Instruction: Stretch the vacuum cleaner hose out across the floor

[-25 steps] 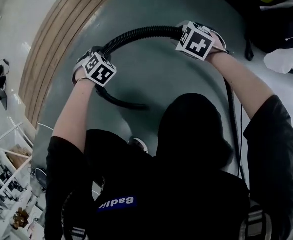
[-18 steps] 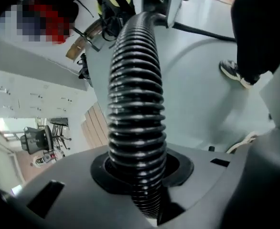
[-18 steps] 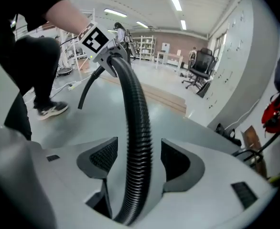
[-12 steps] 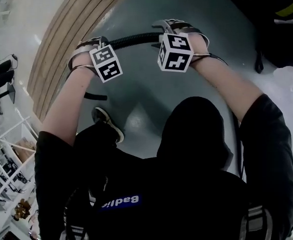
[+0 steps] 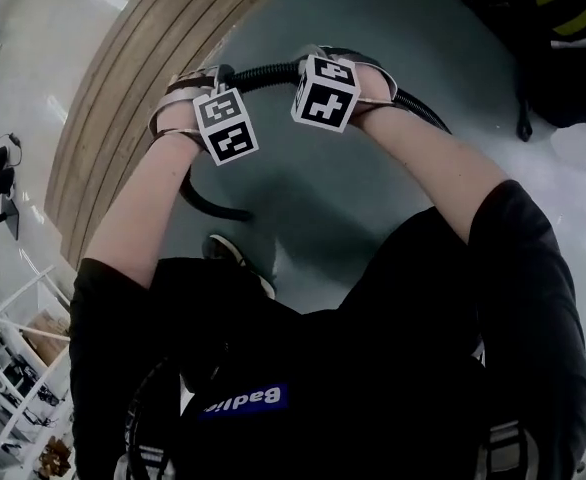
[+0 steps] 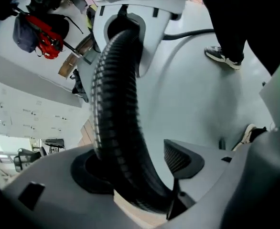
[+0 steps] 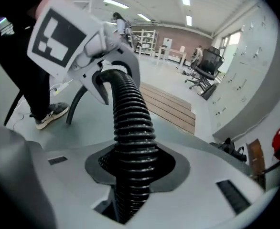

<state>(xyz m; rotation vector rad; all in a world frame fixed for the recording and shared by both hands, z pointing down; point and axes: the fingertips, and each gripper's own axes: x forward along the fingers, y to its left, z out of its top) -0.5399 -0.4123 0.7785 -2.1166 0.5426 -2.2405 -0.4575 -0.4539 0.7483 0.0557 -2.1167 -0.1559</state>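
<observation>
The black ribbed vacuum hose (image 5: 268,74) runs between my two grippers, which are close together over the grey floor. From the right gripper it goes on to the right, and its loose tail (image 5: 208,204) curls on the floor below my left hand. My left gripper (image 5: 205,80) has just been opening. The hose (image 6: 116,128) lies between its jaws against one pad, with a gap to the other pad (image 6: 180,159). My right gripper (image 5: 345,58) has just been closing, and both its pads now press on the hose (image 7: 133,128). The left gripper (image 7: 106,66) shows just ahead in the right gripper view.
A raised wooden strip (image 5: 133,78) borders the grey floor on the left. Black bags (image 5: 563,48) lie at the upper right. My shoe (image 5: 235,258) stands near the hose tail. Shelving (image 5: 3,348) stands at far left, and office chairs (image 7: 204,75) stand in the distance.
Both hands have shifted left. The right gripper slid along the hose toward the left one, so the stretch between them is much shorter. The person's foot has stepped forward.
</observation>
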